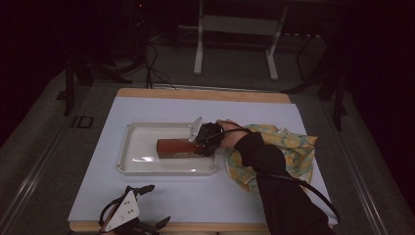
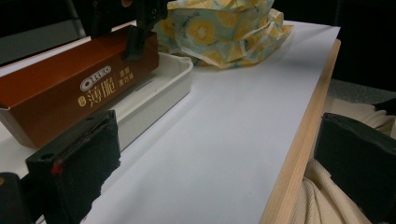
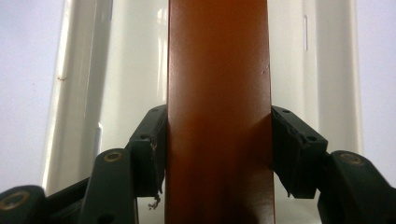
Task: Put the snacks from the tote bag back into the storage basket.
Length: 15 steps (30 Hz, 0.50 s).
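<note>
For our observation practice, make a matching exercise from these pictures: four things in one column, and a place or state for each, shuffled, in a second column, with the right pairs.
Things:
1. brown Oreo biscuit box
2. white plastic tray
3. yellow patterned cloth
4. left gripper

Places or states:
A. open, at the table's near edge
B. crumpled on the white sheet, right of the tray
C. clamped between the jaws of the right gripper
D. lies on the white sheet, under the box

Pairs: 1-C, 2-D, 3-B, 4-A
</note>
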Available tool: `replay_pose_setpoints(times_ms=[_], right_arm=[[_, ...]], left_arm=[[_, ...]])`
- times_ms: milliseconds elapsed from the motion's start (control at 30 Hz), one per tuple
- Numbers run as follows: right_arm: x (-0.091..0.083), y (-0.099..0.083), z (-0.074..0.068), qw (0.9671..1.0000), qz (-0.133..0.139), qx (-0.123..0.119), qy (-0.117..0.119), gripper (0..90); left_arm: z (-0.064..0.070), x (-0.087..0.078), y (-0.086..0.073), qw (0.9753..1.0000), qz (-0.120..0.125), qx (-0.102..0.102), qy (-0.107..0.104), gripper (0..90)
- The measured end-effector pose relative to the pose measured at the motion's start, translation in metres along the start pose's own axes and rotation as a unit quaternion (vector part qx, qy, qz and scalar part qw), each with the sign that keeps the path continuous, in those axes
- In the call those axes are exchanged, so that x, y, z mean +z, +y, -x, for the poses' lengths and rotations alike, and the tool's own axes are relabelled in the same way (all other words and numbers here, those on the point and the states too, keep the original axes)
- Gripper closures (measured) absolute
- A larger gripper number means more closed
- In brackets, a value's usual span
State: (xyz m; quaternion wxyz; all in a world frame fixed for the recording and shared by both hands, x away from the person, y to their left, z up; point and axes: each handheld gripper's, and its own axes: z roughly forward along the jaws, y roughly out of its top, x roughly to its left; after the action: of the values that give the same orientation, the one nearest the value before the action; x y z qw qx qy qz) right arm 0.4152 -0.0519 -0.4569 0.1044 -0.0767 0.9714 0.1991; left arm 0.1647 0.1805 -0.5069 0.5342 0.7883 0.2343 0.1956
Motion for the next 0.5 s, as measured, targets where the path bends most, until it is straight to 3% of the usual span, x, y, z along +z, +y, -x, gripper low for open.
replay_pose_setpoints(times_ms=[500], right_arm=[[0.012,-0.008,0.004,0.9996,0.005,0.022,0.017,42.2]], left_arm=[[0.0,0.0,0.0,1.0,0.0,0.0,0.001,0.7]])
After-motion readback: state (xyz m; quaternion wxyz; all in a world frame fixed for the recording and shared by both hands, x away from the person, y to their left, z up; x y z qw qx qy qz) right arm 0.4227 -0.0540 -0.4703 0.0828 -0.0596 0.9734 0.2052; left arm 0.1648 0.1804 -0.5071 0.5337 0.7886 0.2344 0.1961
